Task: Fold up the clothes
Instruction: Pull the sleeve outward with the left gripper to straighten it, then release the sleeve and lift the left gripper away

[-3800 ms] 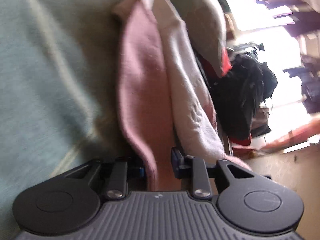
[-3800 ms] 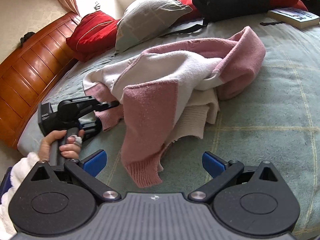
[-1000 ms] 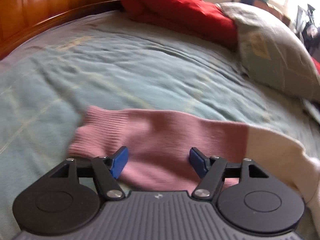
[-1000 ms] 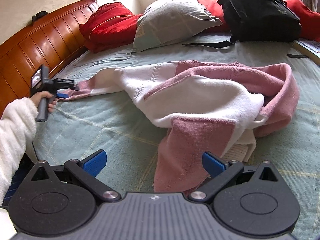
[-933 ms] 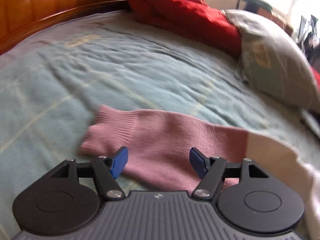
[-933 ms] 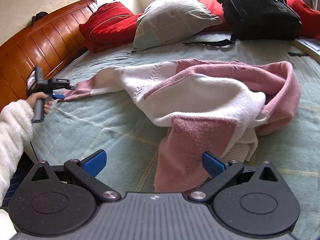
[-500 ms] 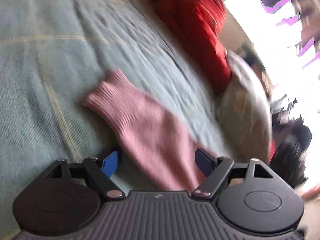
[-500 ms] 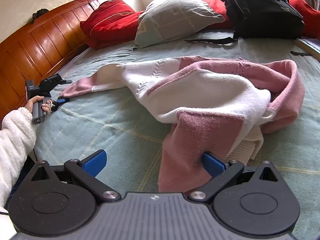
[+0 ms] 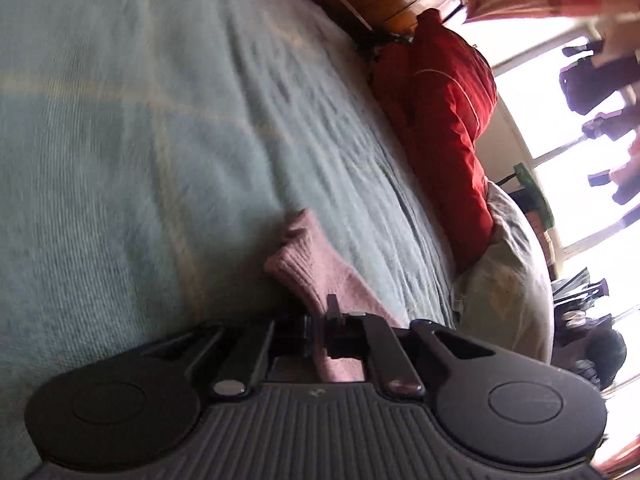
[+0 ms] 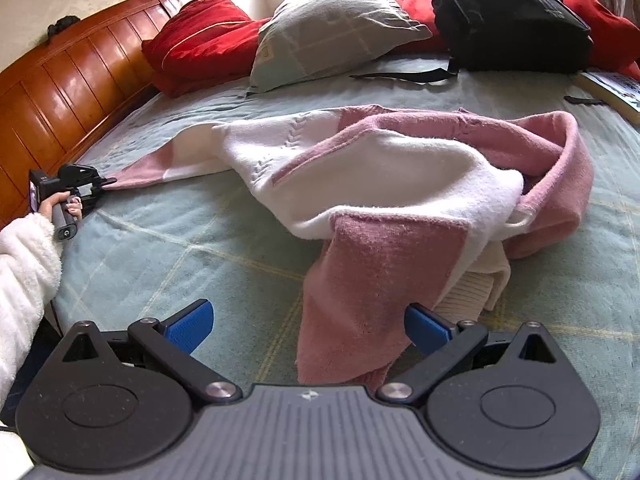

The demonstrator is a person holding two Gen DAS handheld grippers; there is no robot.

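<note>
- Two tools work on one pink-and-white sweater point(image 10: 400, 184), which lies crumpled on the pale green bed point(image 10: 168, 248); its one sleeve stretches away from the heap toward the wooden headboard point(image 10: 60, 88)
- left tool point(image 9: 318, 322), held in a hand point(image 10: 66, 206) with a fluffy white sleeve point(image 10: 24, 264), is clamped on the pink sleeve cuff point(image 9: 308, 268)
- right tool point(image 10: 308, 326) hangs spread wide, empty, over the sweater's near pink edge
- beyond the sweater: red cushion point(image 10: 200, 40), grey pillow point(image 10: 332, 24), black backpack point(image 10: 508, 12)

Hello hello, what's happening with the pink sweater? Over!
Left tool shut on sleeve cuff. Right tool open, over sweater hem. Backpack sits beyond, not blocking.
</note>
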